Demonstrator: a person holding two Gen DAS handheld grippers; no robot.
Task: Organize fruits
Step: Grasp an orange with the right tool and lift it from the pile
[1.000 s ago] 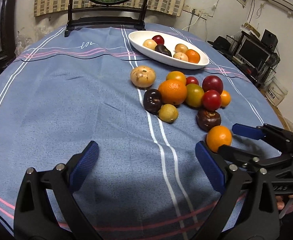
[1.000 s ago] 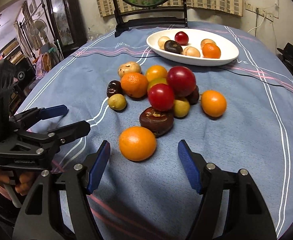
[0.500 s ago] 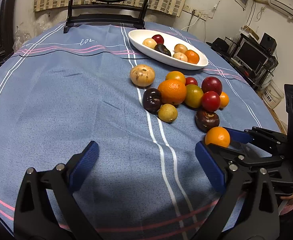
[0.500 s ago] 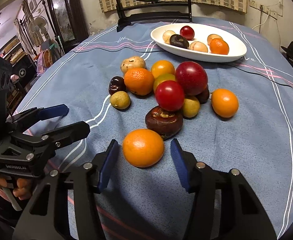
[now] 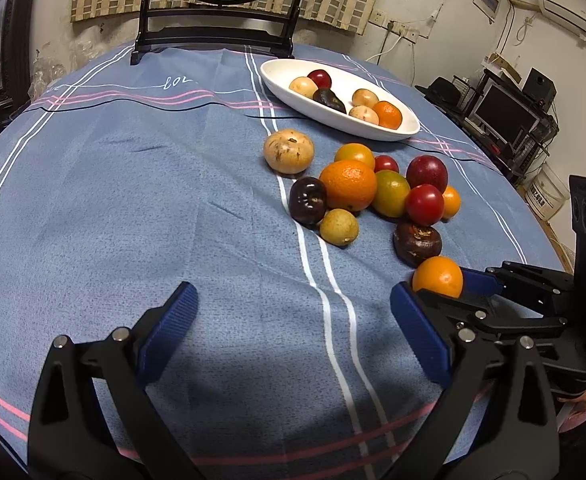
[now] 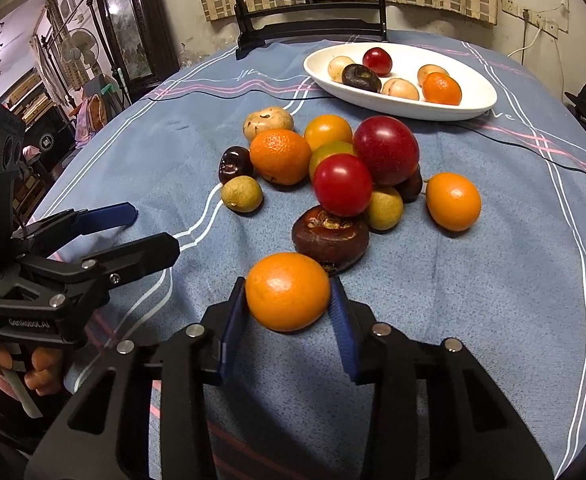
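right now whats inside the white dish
The white dish holds six fruits: an orange, a red one, a dark one and three pale ones. Anything beneath them is hidden.

Two fisheye views, each from a handheld gripper, look forward and downward along its black, blue-padded jaws across a round tabletop under a blue striped cloth (image 5: 133,200). The left view sits farther back; the right view sits close over the fruit. Both share the loose fruit pile (image 6: 345,168), the white oval dish (image 5: 293,92) and the far wall.

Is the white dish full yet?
No. The white dish holds six fruits with bare space left; many more lie on the tablecloth.
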